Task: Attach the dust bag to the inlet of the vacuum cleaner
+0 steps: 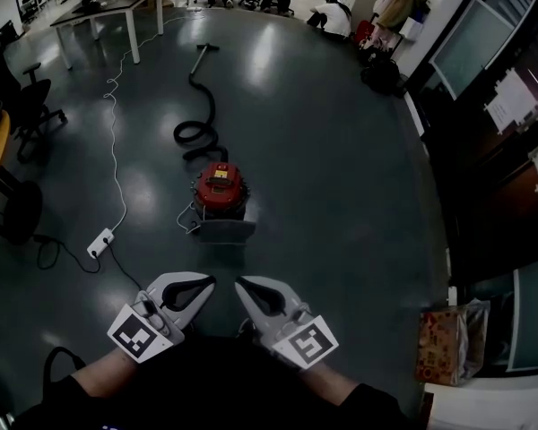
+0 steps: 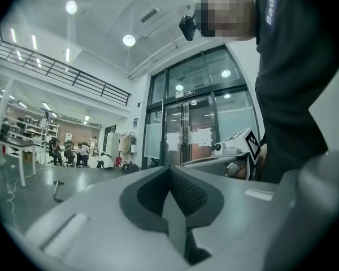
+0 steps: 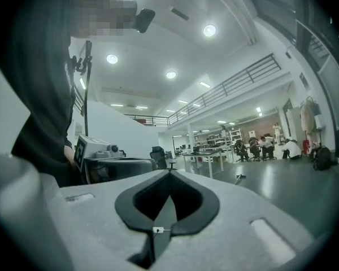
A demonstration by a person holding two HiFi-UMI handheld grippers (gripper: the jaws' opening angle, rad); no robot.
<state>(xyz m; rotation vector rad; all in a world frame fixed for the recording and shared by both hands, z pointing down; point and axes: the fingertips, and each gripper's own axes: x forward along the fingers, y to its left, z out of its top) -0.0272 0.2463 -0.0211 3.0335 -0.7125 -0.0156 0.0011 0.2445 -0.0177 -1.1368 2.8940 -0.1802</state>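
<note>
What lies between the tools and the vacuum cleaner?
Head view: a grey flat piece by the vacuum cleaner, then bare floor to the left tool and right tool.

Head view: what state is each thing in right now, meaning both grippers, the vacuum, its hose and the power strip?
Left gripper: jaws shut, empty.
Right gripper: jaws shut, empty.
Red drum vacuum cleaner: upright on the floor, untouched.
Black hose: looped on the floor beyond the vacuum.
Grey flat piece, possibly the dust bag: lying at the vacuum's near side.
White power strip: on the floor, cables leading off.

Left tool (image 1: 200, 284), right tool (image 1: 248, 287): jaws closed, empty, level, tips converging.
</note>
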